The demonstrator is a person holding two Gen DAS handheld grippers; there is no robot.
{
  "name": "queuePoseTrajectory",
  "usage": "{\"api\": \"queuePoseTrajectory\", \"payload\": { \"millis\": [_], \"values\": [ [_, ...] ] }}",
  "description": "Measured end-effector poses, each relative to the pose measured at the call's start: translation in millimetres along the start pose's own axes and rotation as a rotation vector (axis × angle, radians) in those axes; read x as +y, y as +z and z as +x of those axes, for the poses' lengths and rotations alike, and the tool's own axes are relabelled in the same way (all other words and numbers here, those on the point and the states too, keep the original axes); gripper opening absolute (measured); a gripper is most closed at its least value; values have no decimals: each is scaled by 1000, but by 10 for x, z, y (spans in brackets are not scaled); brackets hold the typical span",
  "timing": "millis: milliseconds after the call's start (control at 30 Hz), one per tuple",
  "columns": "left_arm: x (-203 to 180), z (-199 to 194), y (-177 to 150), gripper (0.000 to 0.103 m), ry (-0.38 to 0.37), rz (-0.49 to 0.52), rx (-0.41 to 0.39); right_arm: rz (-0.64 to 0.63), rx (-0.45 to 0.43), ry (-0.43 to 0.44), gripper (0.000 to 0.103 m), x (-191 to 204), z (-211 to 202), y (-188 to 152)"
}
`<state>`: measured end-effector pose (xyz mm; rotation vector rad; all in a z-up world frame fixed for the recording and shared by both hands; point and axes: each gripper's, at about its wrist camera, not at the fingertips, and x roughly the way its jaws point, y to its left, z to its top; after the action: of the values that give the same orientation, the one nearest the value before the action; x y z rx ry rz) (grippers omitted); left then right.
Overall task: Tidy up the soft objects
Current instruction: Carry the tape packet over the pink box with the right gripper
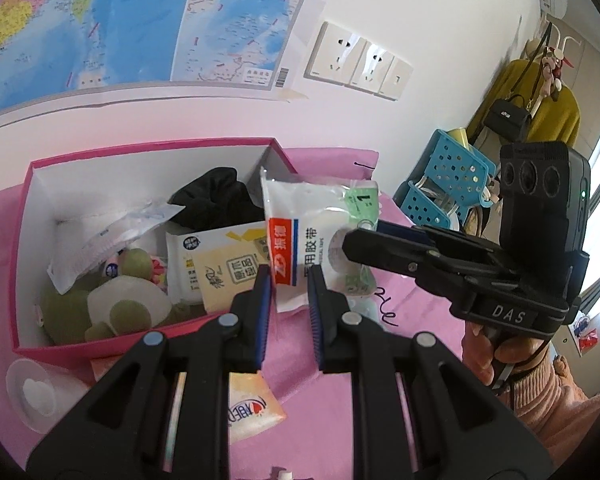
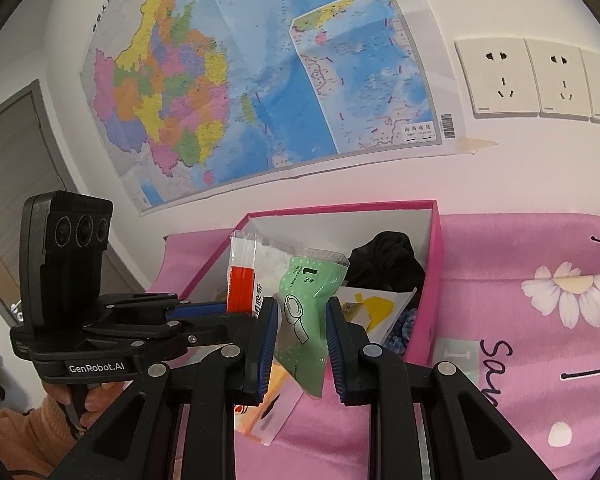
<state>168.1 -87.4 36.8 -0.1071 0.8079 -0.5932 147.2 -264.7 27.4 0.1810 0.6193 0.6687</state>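
My left gripper (image 1: 288, 292) is shut on the lower edge of a white medical-tape packet (image 1: 296, 236) with a red and blue label. The right gripper (image 2: 302, 316) is shut on a green tape packet (image 2: 304, 320), which hangs down between its blue pads. Both packets are held side by side in the air, above the near corner of the pink box (image 1: 24, 240). The right gripper (image 1: 356, 240) comes in from the right in the left wrist view; the left gripper (image 2: 224, 312) comes in from the left in the right wrist view. The box (image 2: 436, 264) holds a green plush toy (image 1: 124, 304), a black cloth (image 1: 216, 200) and a wipes pack (image 1: 216, 264).
The box stands on a pink flowered cloth (image 2: 540, 360) against a wall with a map (image 2: 260, 80). An orange sachet (image 1: 252, 404) and a clear plastic lid (image 1: 32, 392) lie in front of the box. A blue perforated basket (image 1: 448, 176) stands at the right.
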Motion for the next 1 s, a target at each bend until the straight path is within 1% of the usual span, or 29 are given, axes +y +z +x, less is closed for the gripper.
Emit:
{"api": "queuePoseTrajectory", "payload": {
  "millis": [1000],
  "values": [
    [87, 140, 134, 18, 14, -46, 12, 13, 8, -30, 24, -171, 180, 172]
  ]
}}
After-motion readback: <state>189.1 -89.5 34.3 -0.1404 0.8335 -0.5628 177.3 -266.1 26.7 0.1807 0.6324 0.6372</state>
